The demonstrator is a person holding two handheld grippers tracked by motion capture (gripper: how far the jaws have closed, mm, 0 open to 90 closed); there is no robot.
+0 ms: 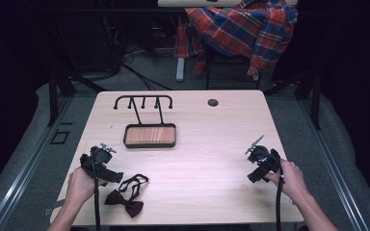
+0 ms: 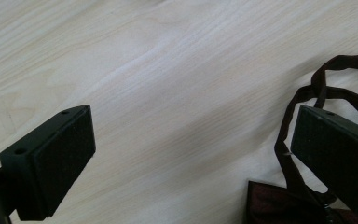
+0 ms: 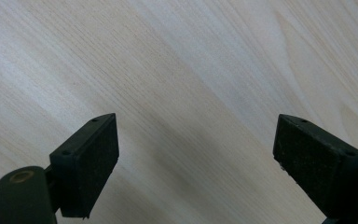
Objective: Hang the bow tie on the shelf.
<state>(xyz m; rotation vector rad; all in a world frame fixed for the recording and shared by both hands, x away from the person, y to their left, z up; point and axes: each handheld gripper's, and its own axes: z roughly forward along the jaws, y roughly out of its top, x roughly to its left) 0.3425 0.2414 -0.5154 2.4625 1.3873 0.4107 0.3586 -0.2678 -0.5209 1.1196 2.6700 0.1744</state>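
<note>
Bow tie is seen lying flat near the table's front edge, its strap looped beside it. Just left of it, the left gripper is held spread wide. The right gripper, likewise spread and empty, is held well apart over bare wood.

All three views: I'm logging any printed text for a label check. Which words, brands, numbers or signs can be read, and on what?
None can be read.
Bow tie: no label shows.
Hook stand and its tray: no markings.
Left gripper and right gripper: plain black fingers, no print.
Plaid cloth: pattern only.
</note>
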